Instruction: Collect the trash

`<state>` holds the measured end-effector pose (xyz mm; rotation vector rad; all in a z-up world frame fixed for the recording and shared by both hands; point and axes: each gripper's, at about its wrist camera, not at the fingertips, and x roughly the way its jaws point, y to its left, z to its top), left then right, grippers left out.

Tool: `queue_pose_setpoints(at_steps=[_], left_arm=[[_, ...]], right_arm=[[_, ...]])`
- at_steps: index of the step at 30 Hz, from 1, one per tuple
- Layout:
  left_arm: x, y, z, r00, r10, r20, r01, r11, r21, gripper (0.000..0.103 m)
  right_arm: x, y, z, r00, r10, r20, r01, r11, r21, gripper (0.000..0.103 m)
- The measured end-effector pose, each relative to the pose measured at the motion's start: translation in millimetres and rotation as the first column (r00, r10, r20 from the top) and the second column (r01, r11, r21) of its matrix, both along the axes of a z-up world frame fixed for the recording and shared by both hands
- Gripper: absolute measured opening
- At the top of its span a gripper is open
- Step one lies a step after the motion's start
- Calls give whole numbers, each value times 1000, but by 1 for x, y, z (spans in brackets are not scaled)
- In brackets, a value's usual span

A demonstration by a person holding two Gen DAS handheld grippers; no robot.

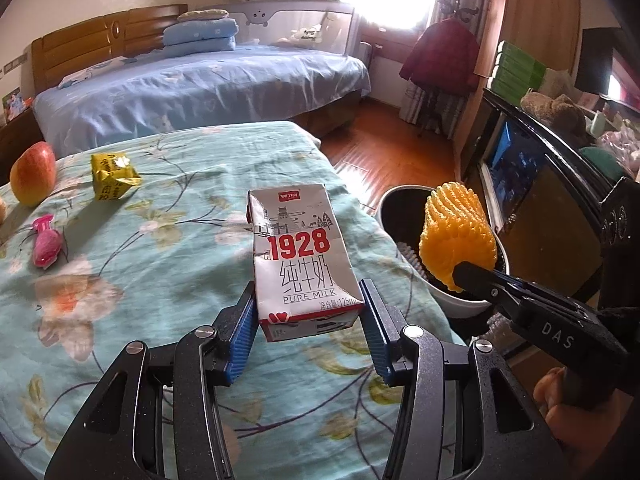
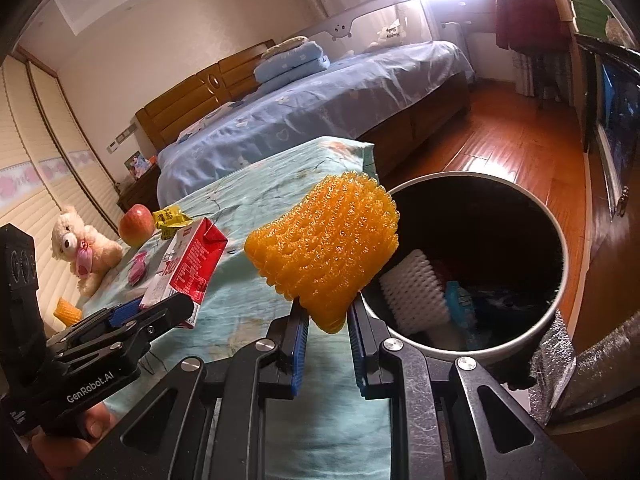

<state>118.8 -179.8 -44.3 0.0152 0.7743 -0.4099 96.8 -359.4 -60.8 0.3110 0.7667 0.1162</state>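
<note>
milk carton (image 1: 300, 260): glossy paper | fruit net (image 2: 324, 248): rough foam | floor (image 1: 384, 148): glossy wood

Carton: the milk carton (image 1: 304, 264) sits between the left gripper (image 1: 308, 312) fingers, above the table cloth (image 1: 160, 280).
Net: the foam net (image 2: 324, 248) is in the right gripper (image 2: 328, 320), beside the bin (image 2: 560, 312) rim.
Bin: right of the table, on the floor; a white foam sleeve (image 2: 412, 292) lies inside.
Far left: apple (image 1: 33, 174), wrapper (image 1: 114, 176) beside it, pink toy (image 1: 46, 242) nearer.
Behind: bed (image 1: 200, 92).

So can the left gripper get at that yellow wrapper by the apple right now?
Probably not yet: the left gripper is shut on the milk carton. The cloth toward the yellow wrapper looks unobstructed.
</note>
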Motion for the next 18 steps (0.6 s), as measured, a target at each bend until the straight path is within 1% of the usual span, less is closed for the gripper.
queue_pose_setpoints(at_steps=[18], left_arm=[[2, -30, -3, 998, -56, -14, 56, 998, 1, 48]], right_arm=[[-9, -31, -4, 998, -67, -12, 67, 998, -2, 19]])
